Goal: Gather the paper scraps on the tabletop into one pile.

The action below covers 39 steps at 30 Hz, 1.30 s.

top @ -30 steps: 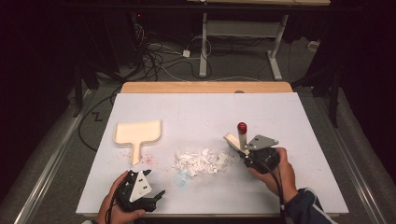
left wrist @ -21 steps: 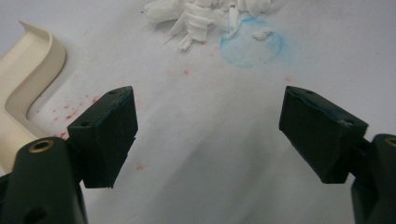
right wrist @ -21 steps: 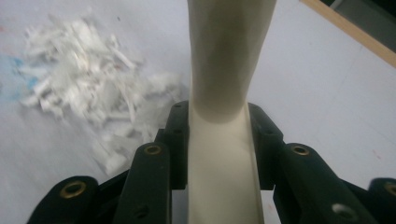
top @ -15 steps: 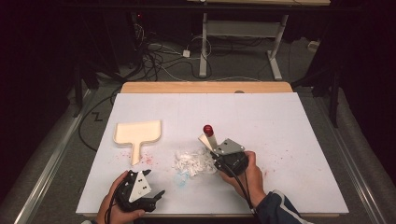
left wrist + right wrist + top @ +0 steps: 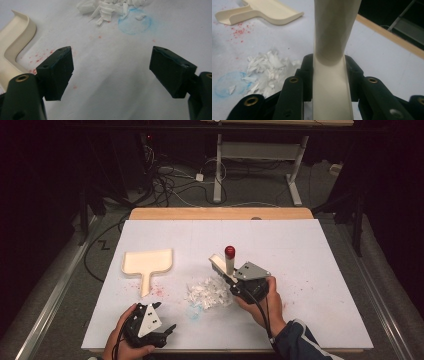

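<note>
Our right tongs (image 5: pixel 231 279) pinch the cream brush (image 5: pixel 332 82) by its handle, head beside the white shreds (image 5: pixel 207 292) so we can sweep them. Our left tongs (image 5: pixel 111 72) stay spread and empty, nearer us, with the dustpan (image 5: pixel 148 264) just beyond them, ready to catch the pile.

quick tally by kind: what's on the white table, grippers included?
Grippers: 2, left gripper and right gripper
Dustpans: 1, cream dustpan
Brushes: 1, cream brush with a red tip
Paper scrap piles: 1, white scraps
Total: 5
</note>
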{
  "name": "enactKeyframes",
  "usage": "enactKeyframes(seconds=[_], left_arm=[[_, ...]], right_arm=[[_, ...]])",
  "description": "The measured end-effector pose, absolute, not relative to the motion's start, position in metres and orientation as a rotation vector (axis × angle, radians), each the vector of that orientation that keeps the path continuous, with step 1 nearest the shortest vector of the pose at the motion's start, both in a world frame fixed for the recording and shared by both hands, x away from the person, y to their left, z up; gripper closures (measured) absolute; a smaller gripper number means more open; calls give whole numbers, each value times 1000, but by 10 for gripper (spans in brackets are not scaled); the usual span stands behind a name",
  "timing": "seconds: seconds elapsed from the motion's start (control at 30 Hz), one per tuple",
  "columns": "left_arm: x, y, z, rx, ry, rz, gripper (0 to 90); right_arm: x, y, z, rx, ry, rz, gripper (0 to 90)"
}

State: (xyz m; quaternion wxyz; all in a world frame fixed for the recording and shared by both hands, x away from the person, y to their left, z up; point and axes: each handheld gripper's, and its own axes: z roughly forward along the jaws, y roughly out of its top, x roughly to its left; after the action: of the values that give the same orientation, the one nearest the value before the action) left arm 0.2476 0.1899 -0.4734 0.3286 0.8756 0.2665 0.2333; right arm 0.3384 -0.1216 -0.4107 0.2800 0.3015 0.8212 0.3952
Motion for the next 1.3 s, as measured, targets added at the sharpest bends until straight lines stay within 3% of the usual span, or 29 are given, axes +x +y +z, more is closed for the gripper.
enactKeyframes(seconds=[0.2, 0.37, 0.57, 0.87, 1.3], left_arm=[[246, 195, -470, 2260, 716, 631, 185], [245, 207, -462, 2183, 760, 667, 180], [243, 220, -455, 2098, 798, 725, 178], [243, 218, -458, 2124, 786, 716, 178], [244, 202, -466, 2190, 752, 656, 178]], right_arm=[[331, -131, -389, 800, 2184, 1189, 677], [312, -114, -385, 695, 2307, 1314, 677], [300, -81, -404, 654, 2476, 1379, 677], [303, -53, -433, 680, 2576, 1328, 677], [320, -89, -429, 832, 2447, 1167, 676]])
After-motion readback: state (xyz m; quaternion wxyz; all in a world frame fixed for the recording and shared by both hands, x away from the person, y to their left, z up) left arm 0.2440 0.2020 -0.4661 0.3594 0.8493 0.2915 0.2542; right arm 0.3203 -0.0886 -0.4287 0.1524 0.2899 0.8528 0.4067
